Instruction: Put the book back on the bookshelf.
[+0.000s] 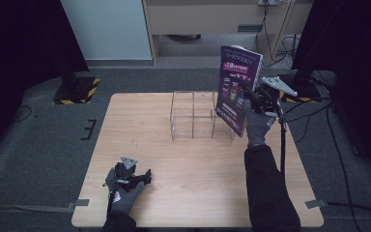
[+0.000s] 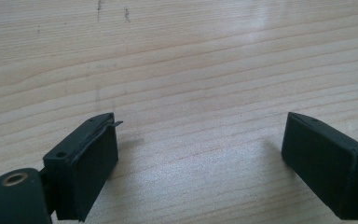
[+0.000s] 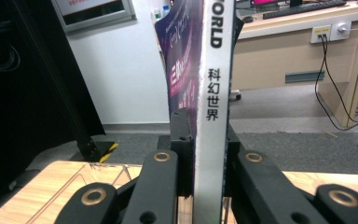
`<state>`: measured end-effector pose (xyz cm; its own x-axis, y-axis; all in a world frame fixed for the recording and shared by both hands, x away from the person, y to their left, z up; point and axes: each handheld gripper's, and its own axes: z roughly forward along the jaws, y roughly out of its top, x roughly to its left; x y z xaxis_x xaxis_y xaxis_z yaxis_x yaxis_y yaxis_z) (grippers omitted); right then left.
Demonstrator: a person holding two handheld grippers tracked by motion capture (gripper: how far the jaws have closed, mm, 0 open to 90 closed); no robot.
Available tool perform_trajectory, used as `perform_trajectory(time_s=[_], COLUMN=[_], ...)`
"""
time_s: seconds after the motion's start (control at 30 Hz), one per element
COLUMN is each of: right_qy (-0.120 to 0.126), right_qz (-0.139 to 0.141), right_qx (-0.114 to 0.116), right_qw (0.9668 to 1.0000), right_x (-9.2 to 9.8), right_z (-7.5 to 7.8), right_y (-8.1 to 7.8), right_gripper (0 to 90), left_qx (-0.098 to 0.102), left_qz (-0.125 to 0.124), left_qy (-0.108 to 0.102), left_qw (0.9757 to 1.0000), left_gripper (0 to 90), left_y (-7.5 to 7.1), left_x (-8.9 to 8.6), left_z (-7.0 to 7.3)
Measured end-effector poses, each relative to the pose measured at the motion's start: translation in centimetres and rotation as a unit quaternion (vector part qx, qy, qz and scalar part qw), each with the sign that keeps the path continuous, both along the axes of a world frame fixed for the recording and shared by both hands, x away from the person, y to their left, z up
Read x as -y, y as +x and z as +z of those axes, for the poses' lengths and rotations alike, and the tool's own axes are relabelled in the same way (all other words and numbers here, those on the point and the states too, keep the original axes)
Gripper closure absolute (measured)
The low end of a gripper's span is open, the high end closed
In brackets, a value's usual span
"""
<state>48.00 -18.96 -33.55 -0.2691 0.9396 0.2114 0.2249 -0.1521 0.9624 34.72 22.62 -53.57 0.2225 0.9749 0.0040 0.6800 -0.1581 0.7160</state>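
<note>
A pale wooden table [image 1: 183, 164] stands on grey carpet. At its far side sits a clear, partitioned rack [image 1: 195, 116], its compartments empty. My right tongs [image 1: 257, 99] clench a purple magazine [image 1: 236, 87] upright just above the rack's right end. My left tongs [image 1: 133, 176] rest released on the table.

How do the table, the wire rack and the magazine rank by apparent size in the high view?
1. Table, by far the largest.
2. Wire rack.
3. Magazine, clamped upright in the right gripper; close to the rack, and held nearer the camera, so that order is unsure.
</note>
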Motion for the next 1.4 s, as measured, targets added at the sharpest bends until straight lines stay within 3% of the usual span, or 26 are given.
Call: perform_trajectory(time_s=[0.93, 1.4], right_qy=[-0.007, -0.016], right_qz=[-0.001, 0.003], right_qx=[-0.034, -0.036], right_qw=[0.9994, 0.9992], right_x=[-1.0, -1.6], right_z=[-4.5, -5.4], right_y=[0.4, 0.1], right_gripper=[82.8, 82.8], left_qx=[0.001, 0.001], left_qz=[0.001, 0.001], left_qy=[0.0, -0.001], left_qw=[1.0, 1.0], left_gripper=[9.7, 9.7], left_y=[0.0, 0.0], left_x=[0.0, 0.0], left_z=[0.0, 0.0])
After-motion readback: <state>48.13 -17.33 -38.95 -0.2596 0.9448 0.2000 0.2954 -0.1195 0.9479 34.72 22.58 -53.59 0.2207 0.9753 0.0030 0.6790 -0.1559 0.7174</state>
